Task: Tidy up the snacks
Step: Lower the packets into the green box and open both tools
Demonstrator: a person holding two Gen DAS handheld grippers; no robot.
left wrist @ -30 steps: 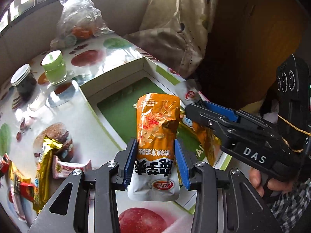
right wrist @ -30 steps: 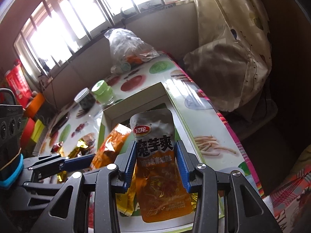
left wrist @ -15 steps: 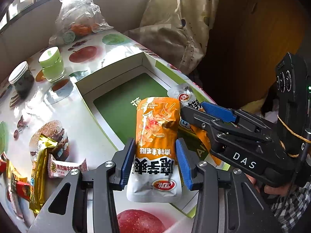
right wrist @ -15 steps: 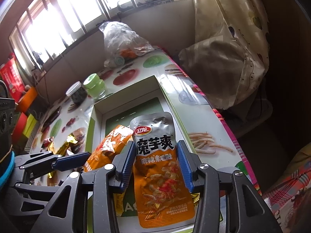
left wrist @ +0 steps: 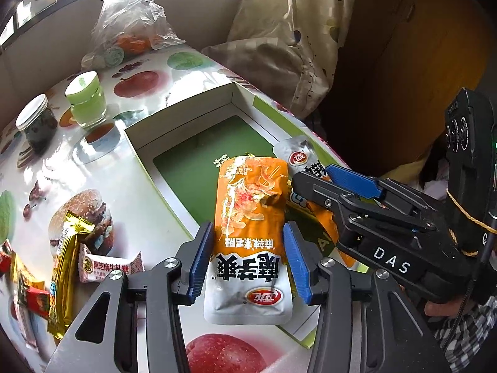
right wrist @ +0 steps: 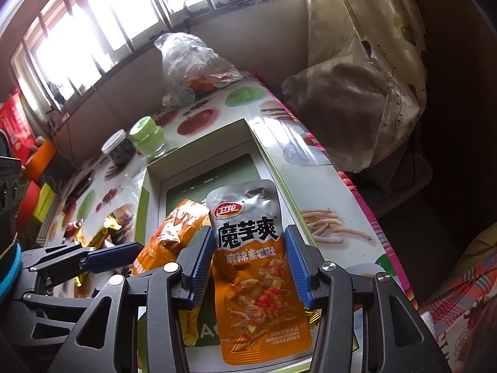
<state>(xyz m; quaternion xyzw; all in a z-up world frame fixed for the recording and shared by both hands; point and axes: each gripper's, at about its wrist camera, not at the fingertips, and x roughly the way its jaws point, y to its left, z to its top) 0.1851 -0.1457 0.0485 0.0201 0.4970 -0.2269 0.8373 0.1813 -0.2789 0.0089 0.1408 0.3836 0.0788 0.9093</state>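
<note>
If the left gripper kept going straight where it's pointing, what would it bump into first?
Probably the orange-and-silver snack pouch lying between its fingers, which have just been opening. Past that comes the green-bottomed box. Depth is hard to judge.

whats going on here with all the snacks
A person with a gripper in each hand is sorting snacks into a shallow green box. The left gripper and right gripper each have an orange-and-silver pouch between the jaws, which have just been opening to release them into the box. More snacks wait on the table.
</note>
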